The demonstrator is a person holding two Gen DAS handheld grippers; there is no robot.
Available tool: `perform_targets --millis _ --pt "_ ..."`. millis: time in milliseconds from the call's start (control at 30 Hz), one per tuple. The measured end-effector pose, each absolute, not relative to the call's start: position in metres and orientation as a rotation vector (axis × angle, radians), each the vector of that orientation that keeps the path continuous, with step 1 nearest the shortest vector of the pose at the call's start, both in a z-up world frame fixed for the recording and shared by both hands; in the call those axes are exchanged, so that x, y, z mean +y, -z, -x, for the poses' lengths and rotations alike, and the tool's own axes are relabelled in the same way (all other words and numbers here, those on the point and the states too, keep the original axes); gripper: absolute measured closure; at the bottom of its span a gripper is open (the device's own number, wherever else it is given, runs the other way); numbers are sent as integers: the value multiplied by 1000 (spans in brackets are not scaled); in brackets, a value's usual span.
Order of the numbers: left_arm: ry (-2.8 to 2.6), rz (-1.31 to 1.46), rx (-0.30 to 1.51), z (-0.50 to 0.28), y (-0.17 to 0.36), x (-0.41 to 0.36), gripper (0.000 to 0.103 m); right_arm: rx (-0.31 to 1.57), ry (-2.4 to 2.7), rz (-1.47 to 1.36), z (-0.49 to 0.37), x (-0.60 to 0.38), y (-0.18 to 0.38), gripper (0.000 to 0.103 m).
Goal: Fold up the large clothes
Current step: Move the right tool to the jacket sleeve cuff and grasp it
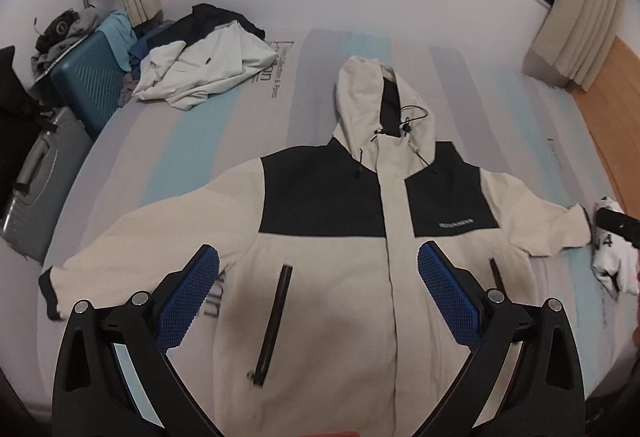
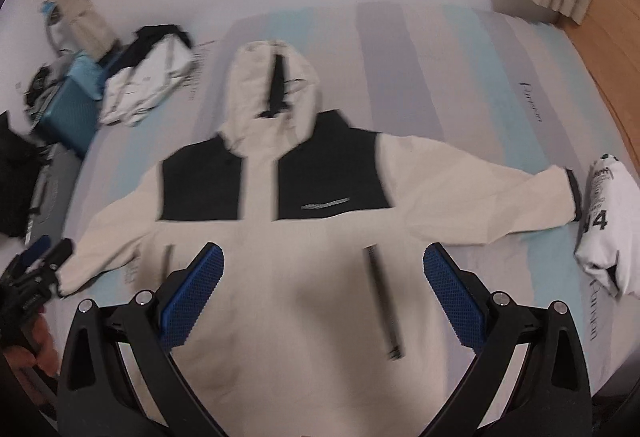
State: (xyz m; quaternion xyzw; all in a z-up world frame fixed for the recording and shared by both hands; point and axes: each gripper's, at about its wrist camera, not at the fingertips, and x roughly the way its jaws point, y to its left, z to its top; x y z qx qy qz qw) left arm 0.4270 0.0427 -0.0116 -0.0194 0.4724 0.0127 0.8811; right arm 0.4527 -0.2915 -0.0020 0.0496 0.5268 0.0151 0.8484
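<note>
Two claws, left and right, gape apart, empty, ribbed blue pads. Cream-and-navy hooded jacket lies flat, sleeves spread, on striped mattress.

Both wrist cameras look forward and down along their own spread blue-padded fingers from above the near edge of the bed, the left view set a little leftward and the right view rightward, each taking in the same spread jacket and far wall.
</note>
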Motion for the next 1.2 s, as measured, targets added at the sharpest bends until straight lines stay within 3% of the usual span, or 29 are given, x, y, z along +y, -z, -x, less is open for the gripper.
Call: perform_targets --millis 433,633,900,1200 --pt "-46 11 1065 -517 112 -28 6 1208 187 -48 -529 -557 126 7" --pt "-118 73 1087 -527 156 -44 6 1282 247 -162 -556 -684 184 7" --pt "-95 39 1182 -526 205 -71 6 1357 301 -172 -568 -752 241 7" --pt "-79 72 1219 -551 241 -82 6 1276 338 -167 -580 -752 269 6"
